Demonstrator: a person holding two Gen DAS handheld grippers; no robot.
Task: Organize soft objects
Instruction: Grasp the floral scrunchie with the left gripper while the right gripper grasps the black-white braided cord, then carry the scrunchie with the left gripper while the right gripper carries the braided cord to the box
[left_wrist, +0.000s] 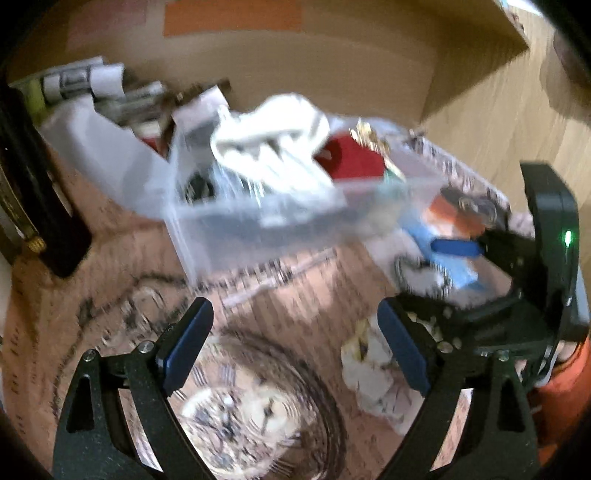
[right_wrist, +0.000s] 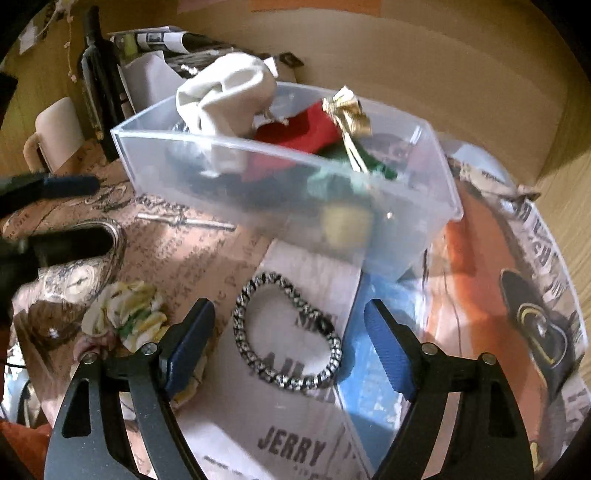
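A clear plastic bin (right_wrist: 258, 173) stands on the printed tablecloth and holds a white cloth (right_wrist: 225, 99), a red cloth (right_wrist: 295, 134), a green piece with a gold bow (right_wrist: 349, 110) and dark items. It also shows in the left wrist view (left_wrist: 266, 225). A black-and-white scrunchie (right_wrist: 288, 332) lies just ahead of my right gripper (right_wrist: 288, 347), which is open and empty. A yellow-green floral scrunchie (right_wrist: 125, 314) lies left of it; it also shows in the left wrist view (left_wrist: 369, 354). My left gripper (left_wrist: 291, 343) is open and empty over the tablecloth.
A dark bottle (right_wrist: 99, 85) and a cream mug (right_wrist: 55, 133) stand at the back left. A cardboard wall (right_wrist: 406, 55) rises behind the bin. Papers and boxes (left_wrist: 85, 85) sit behind the bin. My right gripper's body (left_wrist: 535, 258) shows at the right of the left wrist view.
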